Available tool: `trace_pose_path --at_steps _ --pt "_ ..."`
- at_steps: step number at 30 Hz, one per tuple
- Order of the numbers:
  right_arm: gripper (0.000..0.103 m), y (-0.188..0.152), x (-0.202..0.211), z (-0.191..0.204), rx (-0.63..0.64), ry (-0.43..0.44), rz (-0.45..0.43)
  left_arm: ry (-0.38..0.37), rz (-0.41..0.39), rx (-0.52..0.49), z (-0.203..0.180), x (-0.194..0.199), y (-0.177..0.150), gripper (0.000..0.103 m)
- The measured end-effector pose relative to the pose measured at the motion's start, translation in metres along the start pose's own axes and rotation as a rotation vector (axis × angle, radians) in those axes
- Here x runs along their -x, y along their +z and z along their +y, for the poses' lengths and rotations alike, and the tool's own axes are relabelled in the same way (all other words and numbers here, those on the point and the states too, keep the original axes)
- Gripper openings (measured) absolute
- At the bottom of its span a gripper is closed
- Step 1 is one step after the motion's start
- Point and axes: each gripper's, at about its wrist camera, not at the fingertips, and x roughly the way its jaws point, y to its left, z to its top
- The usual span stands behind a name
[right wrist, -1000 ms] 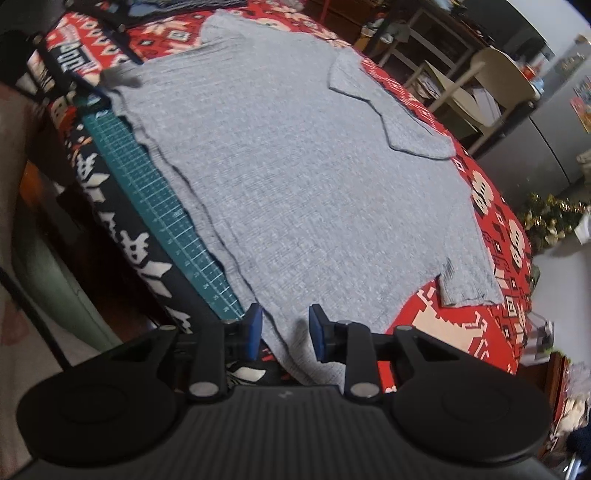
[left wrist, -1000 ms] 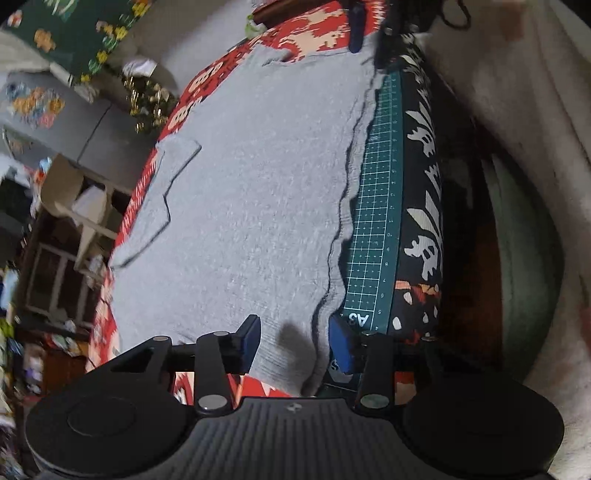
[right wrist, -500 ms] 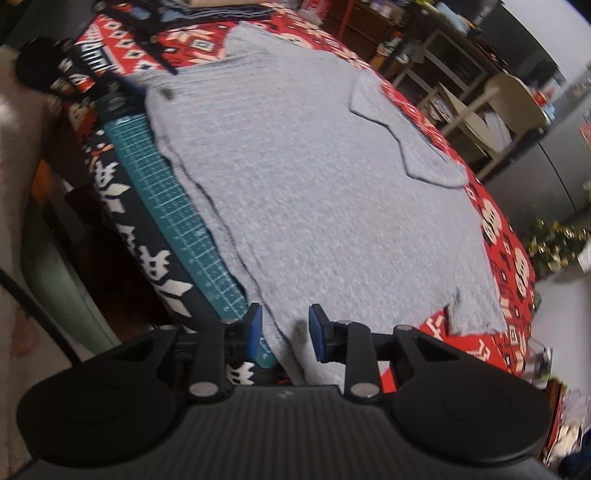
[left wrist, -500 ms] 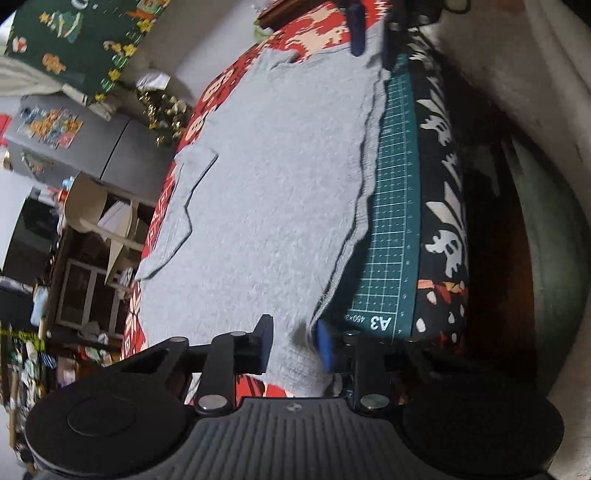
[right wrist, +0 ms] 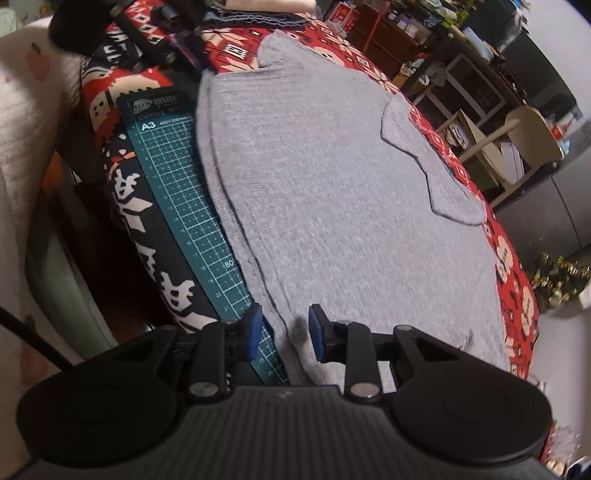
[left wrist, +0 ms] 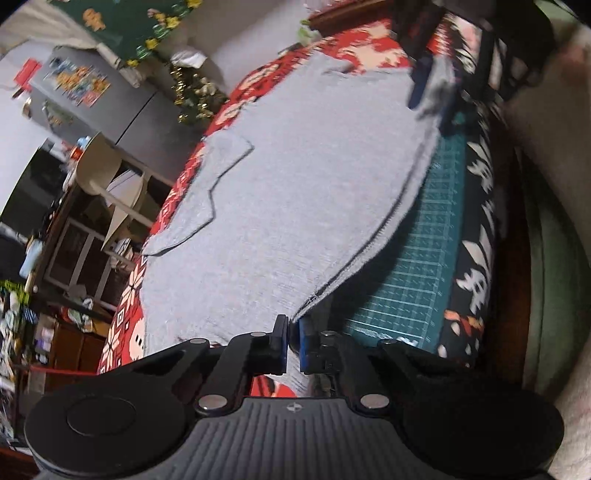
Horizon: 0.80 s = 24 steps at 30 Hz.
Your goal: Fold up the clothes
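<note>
A grey short-sleeved shirt (left wrist: 295, 184) lies flat on the table, its hem along the green cutting mat (left wrist: 417, 266). My left gripper (left wrist: 293, 343) has its jaws closing tight on one hem corner, and the pads pinch the fabric and raise it slightly. At the other hem corner my right gripper (right wrist: 284, 328) stands open, straddling the shirt (right wrist: 351, 203) edge with bare mat (right wrist: 173, 177) showing beside one pad. In the left wrist view the right gripper (left wrist: 434, 92) is far off, with a hump of grey fabric between its fingers.
A red patterned tablecloth (right wrist: 513, 280) covers the table and drops off at the near side in a dark patterned border (left wrist: 476, 236). A cream chair (right wrist: 528, 136) stands beyond the far edge. Folded clothes (right wrist: 258, 14) lie at one end. A green seat (left wrist: 546, 258) is below the near edge.
The left jaws went from wide apart to pinched on the hem corner, and the hem rose off the mat. The right gripper slid along the hem with its gap unchanged.
</note>
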Motion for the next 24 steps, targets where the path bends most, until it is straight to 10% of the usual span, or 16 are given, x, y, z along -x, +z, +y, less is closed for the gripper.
trace_pose_path --at_steps 24 --pt "0.03 0.063 -0.022 0.028 -0.061 -0.017 -0.117 0.004 -0.008 0.044 0.024 0.006 0.009 0.006"
